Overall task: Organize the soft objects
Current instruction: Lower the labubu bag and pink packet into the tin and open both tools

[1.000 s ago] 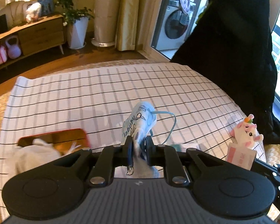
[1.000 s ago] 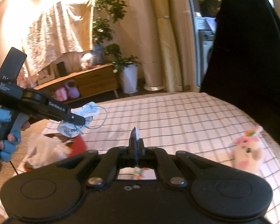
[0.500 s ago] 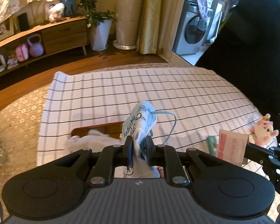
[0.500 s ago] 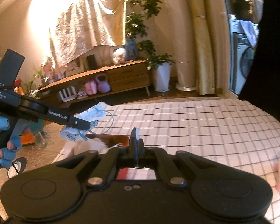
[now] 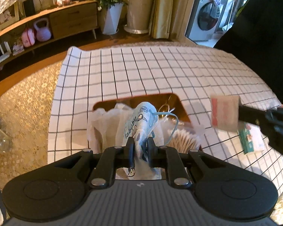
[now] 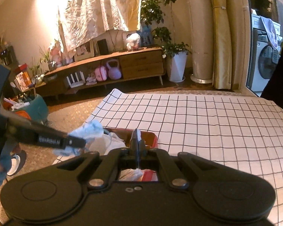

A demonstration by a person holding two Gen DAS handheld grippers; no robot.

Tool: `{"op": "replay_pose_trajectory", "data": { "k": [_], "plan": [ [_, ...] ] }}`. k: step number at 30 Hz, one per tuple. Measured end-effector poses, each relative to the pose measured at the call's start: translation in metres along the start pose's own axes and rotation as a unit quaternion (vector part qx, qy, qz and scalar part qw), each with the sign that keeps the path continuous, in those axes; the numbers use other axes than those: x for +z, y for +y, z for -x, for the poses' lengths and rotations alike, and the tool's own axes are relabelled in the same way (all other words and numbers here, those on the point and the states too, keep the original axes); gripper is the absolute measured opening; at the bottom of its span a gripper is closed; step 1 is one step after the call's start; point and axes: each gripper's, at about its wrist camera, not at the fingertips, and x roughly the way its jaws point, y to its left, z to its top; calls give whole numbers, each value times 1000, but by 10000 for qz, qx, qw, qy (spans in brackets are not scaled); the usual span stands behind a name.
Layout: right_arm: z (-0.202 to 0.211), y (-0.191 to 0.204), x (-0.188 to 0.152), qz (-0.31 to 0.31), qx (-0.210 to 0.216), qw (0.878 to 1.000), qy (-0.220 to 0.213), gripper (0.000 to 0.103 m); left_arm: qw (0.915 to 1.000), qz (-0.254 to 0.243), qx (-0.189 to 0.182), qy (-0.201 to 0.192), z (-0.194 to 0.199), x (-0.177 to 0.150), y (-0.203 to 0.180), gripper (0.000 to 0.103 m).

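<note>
Looking thru left wrist cam: my left gripper (image 5: pixel 140 146) clenched the face mask (image 5: pixel 141 122), hanging right above the tray (image 5: pixel 177 101).

Right wrist cam: my right gripper (image 6: pixel 136 141) pinched a thin card (image 6: pixel 138 133), tray (image 6: pixel 152 137) just ahead & below.

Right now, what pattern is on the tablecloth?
White tablecloth with thin black checks; clearest in the left wrist view.

Checked cloth on a patterned carpet

A white cloth with a black grid (image 5: pixel 160 71) lies spread over the golden patterned carpet (image 5: pixel 26 101). On the cloth sits a red-brown tray (image 5: pixel 181 105), near its left edge, and a small green-and-white packet (image 5: pixel 251 139) lies just right of the tray.
</note>
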Motion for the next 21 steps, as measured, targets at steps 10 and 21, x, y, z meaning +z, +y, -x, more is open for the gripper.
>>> {"op": "replay_pose_trajectory", "data": {
  "k": [10,21],
  "plan": [
    [-64,11,10,374,-160,9987,320,0,10000,6,-43,9,-28,-10,10,14],
    [-104,4,-1,448,-284,9967,608,0,9999,-52,-25,-130,-51,-6,6,14]
  ]
}}
